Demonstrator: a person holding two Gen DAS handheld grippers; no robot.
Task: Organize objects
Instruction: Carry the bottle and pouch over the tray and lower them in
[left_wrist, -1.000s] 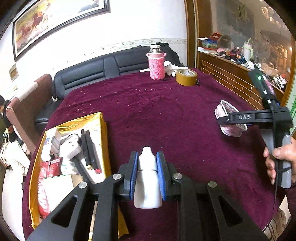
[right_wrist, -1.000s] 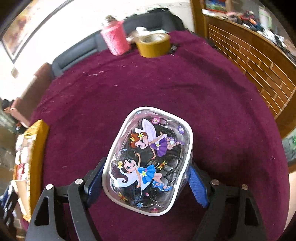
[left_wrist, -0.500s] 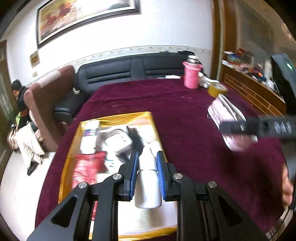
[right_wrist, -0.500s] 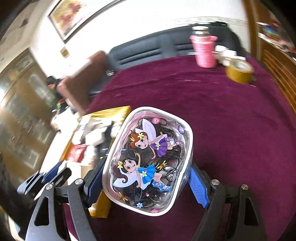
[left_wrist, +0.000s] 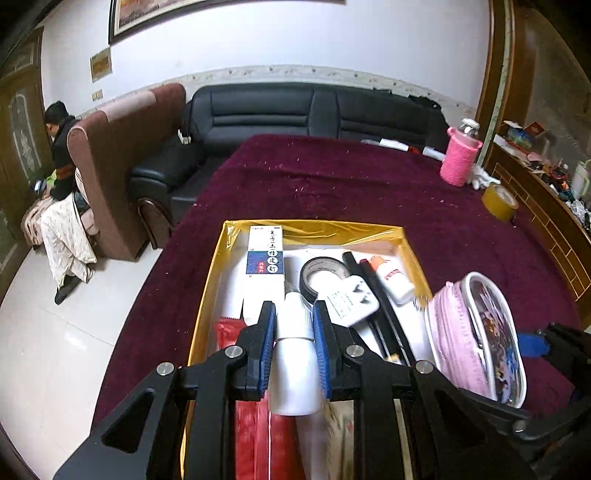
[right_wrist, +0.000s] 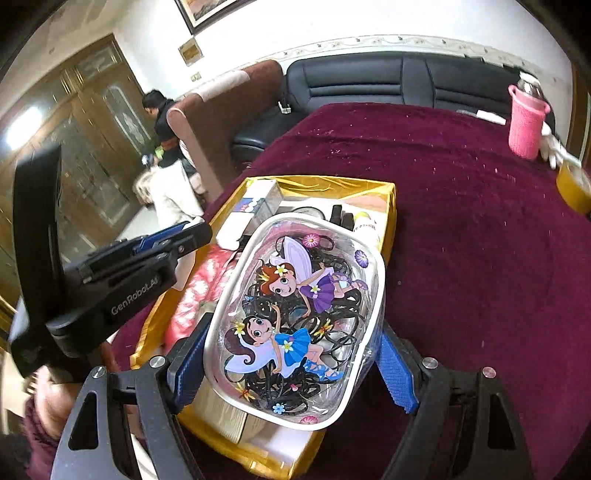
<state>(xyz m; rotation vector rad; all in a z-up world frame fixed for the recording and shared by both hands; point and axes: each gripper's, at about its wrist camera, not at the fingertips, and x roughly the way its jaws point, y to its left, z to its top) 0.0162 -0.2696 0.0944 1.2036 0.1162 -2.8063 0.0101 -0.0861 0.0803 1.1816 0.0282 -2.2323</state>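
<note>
While the left gripper (left_wrist: 294, 334) clamps a white bottle (left_wrist: 295, 365), the right gripper (right_wrist: 291, 363) grips a fairy pouch (right_wrist: 295, 317).

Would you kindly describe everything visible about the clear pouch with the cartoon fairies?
The fairy pouch is a rounded-rectangular case of clear soft plastic with a white rim and a pink zippered side band. Two cartoon fairies are printed on its face; black hair ties fill it. The right tongs clamp its sides between blue pads, holding it tilted above the near right corner of the gold box.
</note>
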